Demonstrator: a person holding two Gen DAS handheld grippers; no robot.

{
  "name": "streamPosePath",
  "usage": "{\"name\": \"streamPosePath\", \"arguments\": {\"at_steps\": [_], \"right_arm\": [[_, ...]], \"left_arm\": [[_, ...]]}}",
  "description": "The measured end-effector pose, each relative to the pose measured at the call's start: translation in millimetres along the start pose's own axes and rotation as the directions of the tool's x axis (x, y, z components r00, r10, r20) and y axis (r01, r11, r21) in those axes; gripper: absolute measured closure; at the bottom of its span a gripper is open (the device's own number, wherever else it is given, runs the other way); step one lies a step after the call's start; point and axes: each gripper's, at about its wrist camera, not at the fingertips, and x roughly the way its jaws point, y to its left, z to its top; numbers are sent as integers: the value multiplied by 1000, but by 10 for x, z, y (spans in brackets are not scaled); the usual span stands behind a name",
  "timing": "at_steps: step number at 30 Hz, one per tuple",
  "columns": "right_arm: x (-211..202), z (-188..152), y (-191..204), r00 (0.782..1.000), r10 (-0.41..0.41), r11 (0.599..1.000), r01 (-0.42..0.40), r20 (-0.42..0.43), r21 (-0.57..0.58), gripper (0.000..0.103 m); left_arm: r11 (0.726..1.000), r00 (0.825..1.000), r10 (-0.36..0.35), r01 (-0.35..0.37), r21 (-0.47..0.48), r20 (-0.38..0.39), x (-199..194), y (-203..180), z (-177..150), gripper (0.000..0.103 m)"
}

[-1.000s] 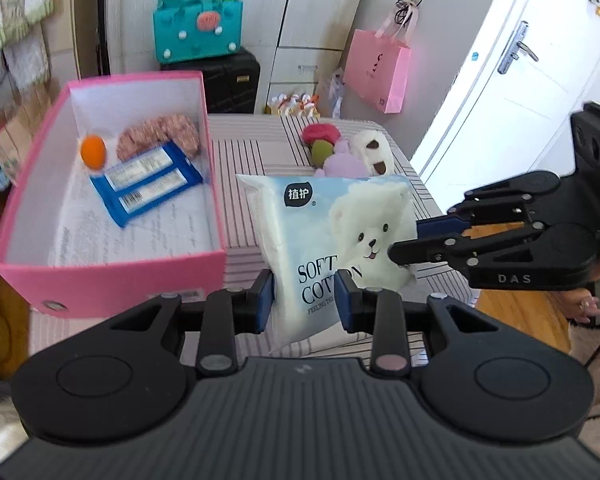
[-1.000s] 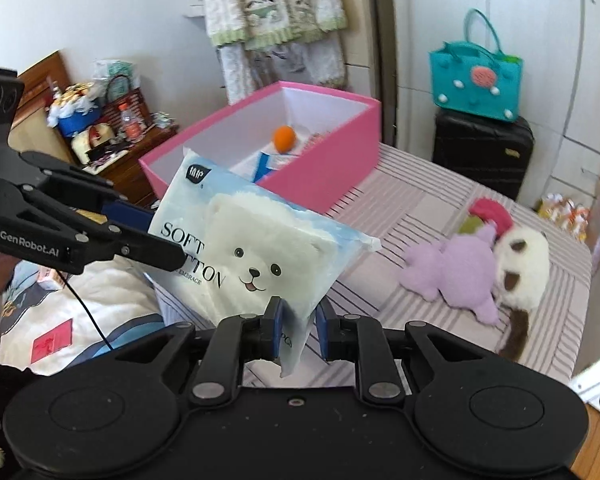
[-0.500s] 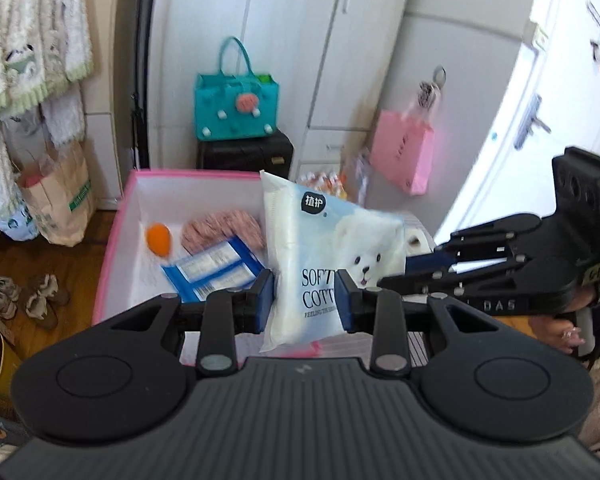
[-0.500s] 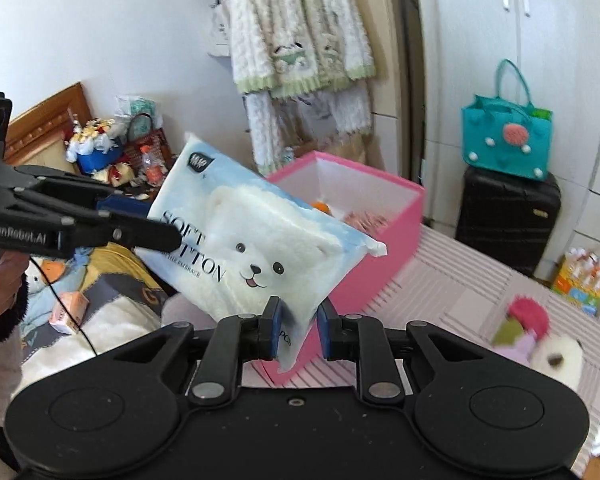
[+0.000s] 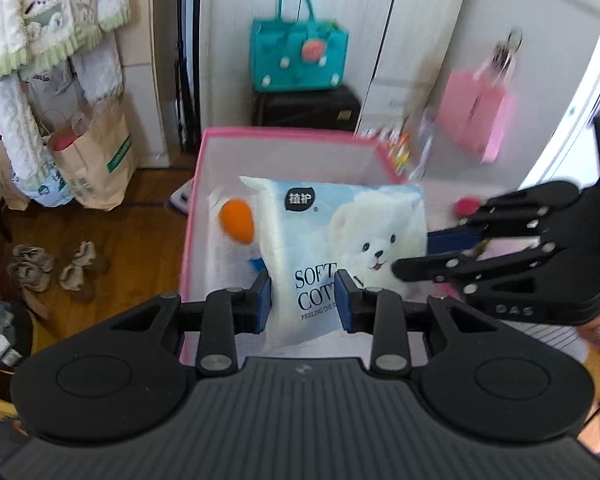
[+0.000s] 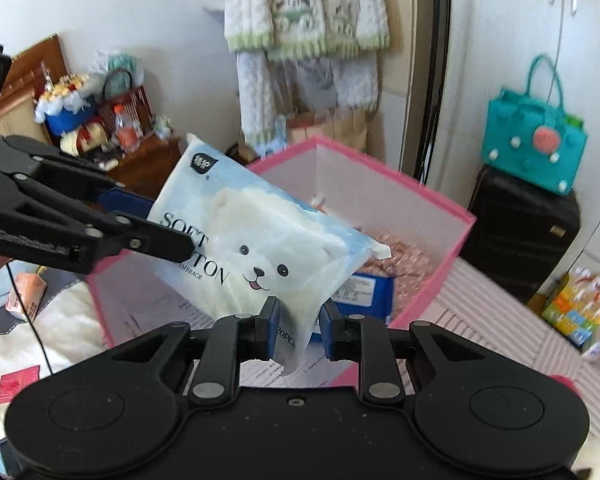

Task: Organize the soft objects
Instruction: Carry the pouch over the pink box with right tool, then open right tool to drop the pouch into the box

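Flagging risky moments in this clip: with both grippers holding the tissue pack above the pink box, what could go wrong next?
The right hand-held gripper pinches only a thin corner of the tissue pack; it may slip or tear. If the left hand-held gripper lets go at a different moment, the pack could swing. Dropped, it may land on the orange ball inside the pink box.

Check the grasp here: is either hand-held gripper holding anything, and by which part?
Both hold the soft cotton tissue pack. The left hand-held gripper pinches its bottom edge; the right hand-held gripper pinches a lower corner, with the pack above the pink box.
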Motion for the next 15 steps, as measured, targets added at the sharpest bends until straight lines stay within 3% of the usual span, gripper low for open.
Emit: {"name": "streamPosePath", "arguments": {"at_steps": [7, 11, 15], "right_arm": [[132, -32, 114, 998, -11, 1000, 9, -67, -30, 78], [93, -96, 215, 995, -10, 997, 3, -95, -75, 78], [125, -129, 277, 992, -40, 993, 27, -116, -112, 78]], "left_arm": [[1000, 988, -12, 15, 18, -154, 293, 160, -55, 71], [999, 979, -25, 31, 26, -204, 343, 183, -143, 71], [996, 974, 19, 0, 85, -224, 401, 103, -185, 71]]}}
